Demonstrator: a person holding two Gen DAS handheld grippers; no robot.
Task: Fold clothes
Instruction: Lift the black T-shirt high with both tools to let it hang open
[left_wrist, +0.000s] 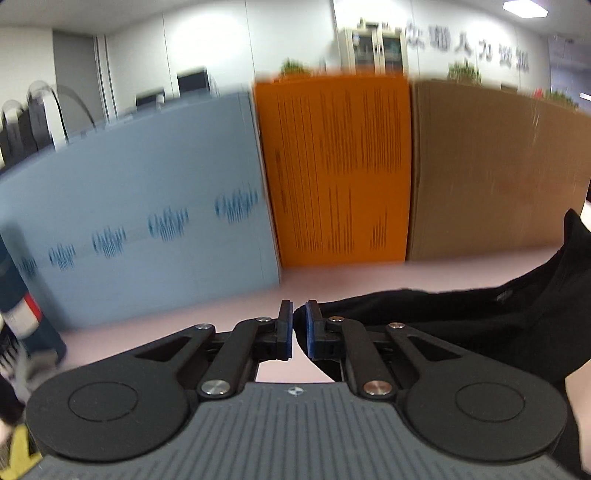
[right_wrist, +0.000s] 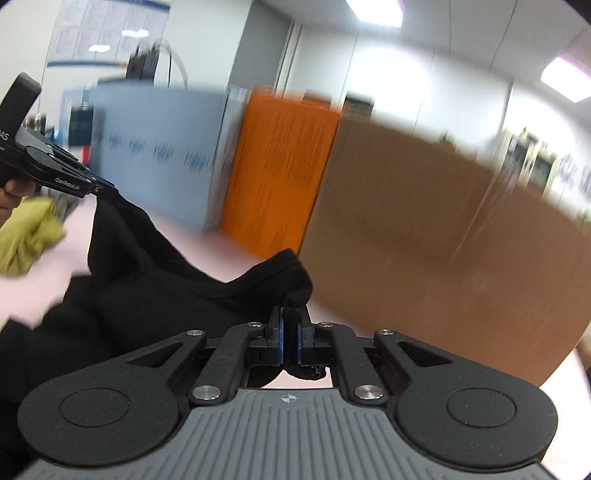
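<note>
Gripping black garment (right_wrist: 155, 280) aloft, both fingers (right_wrist: 276, 341).

Black garment (right_wrist: 155, 280): matt soft cloth. Left gripper (left_wrist: 299, 325): matt black plastic, bright metal rivets. Brown panel (left_wrist: 491, 166) at 2 o'clock: matt cardboard.
</note>
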